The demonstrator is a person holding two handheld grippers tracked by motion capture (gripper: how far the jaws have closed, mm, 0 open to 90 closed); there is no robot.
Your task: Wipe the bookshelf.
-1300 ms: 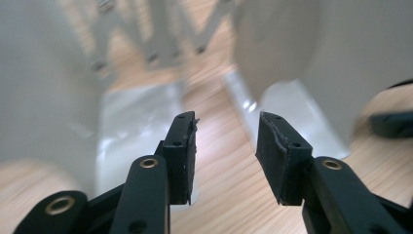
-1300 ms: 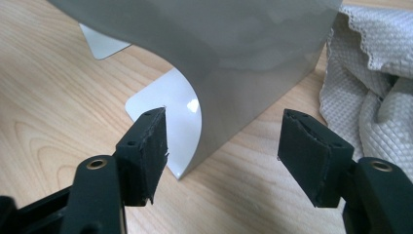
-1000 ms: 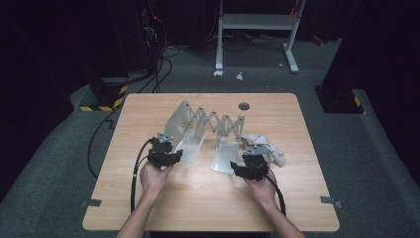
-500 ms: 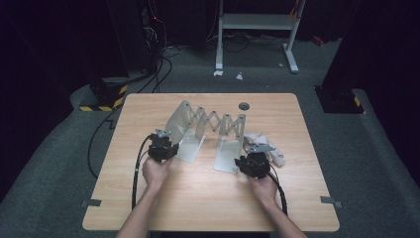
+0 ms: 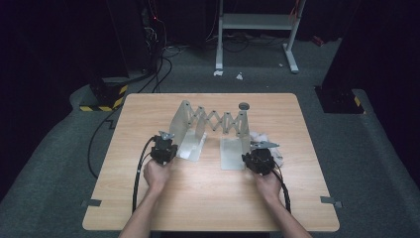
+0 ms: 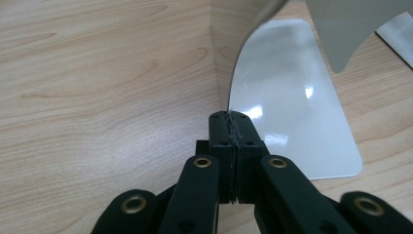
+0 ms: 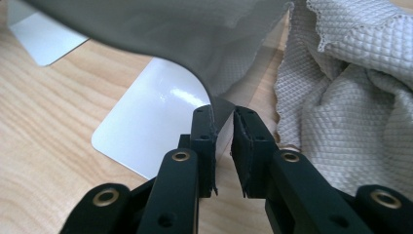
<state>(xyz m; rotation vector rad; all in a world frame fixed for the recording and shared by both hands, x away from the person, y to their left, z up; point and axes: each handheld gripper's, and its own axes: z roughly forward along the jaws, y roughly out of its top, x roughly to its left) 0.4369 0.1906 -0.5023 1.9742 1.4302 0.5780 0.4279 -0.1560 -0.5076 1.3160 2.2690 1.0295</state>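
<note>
A grey metal rack stands mid-table: a scissor lattice (image 5: 218, 121) joins two upright end plates, each with a flat base. My left gripper (image 5: 169, 145) is at the left end plate (image 5: 184, 119). In the left gripper view the gripper (image 6: 229, 119) is shut, jaws pressed together on the lower edge of that upright plate, beside its glossy base (image 6: 292, 112). My right gripper (image 5: 251, 154) is at the right end plate (image 5: 243, 126). In the right gripper view the gripper (image 7: 223, 119) is open by a narrow gap, and the plate's thin edge (image 7: 220, 108) sits between the jaws.
A crumpled grey-white cloth (image 7: 350, 97) lies just right of the right plate, and in the high view this cloth (image 5: 263, 140) is beside my right gripper. A small round grey disc (image 5: 243, 105) sits behind the rack. Bare wood table (image 5: 208, 198) extends toward the person.
Both grippers have shifted only slightly, the left a little forward and the right a little to the right. The rack looks unmoved.
</note>
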